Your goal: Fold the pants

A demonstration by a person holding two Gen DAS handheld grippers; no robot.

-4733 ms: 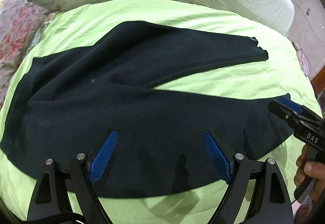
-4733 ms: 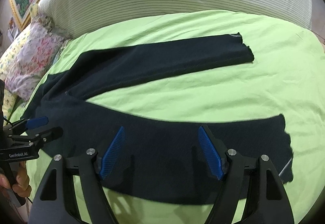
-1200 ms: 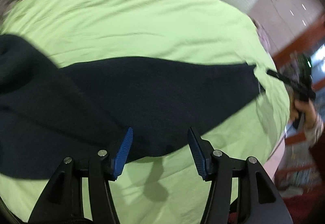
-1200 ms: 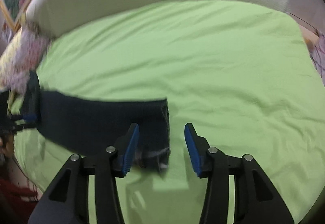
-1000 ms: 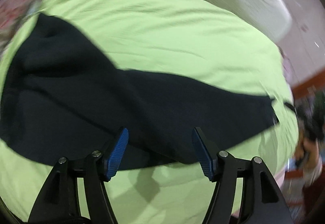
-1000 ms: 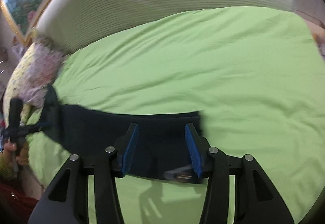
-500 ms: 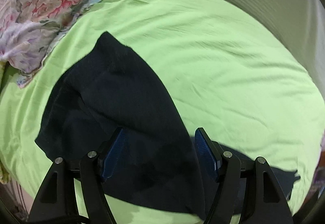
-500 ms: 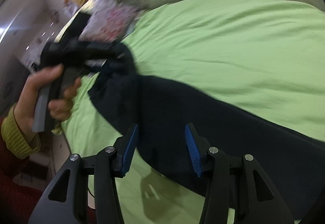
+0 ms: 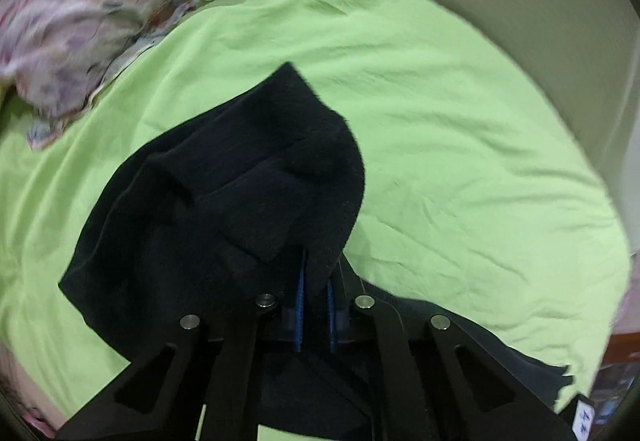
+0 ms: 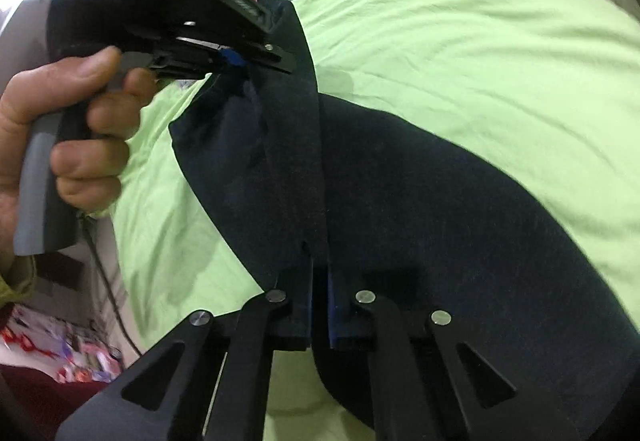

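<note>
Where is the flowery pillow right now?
The flowery pillow is in the top-left corner of the left wrist view, lying at the edge of the green sheet, up and left of the dark pants.

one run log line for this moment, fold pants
step: grip for fold | left gripper: shut on pants | right gripper: shut on pants | pants: partly lifted off sheet
</note>
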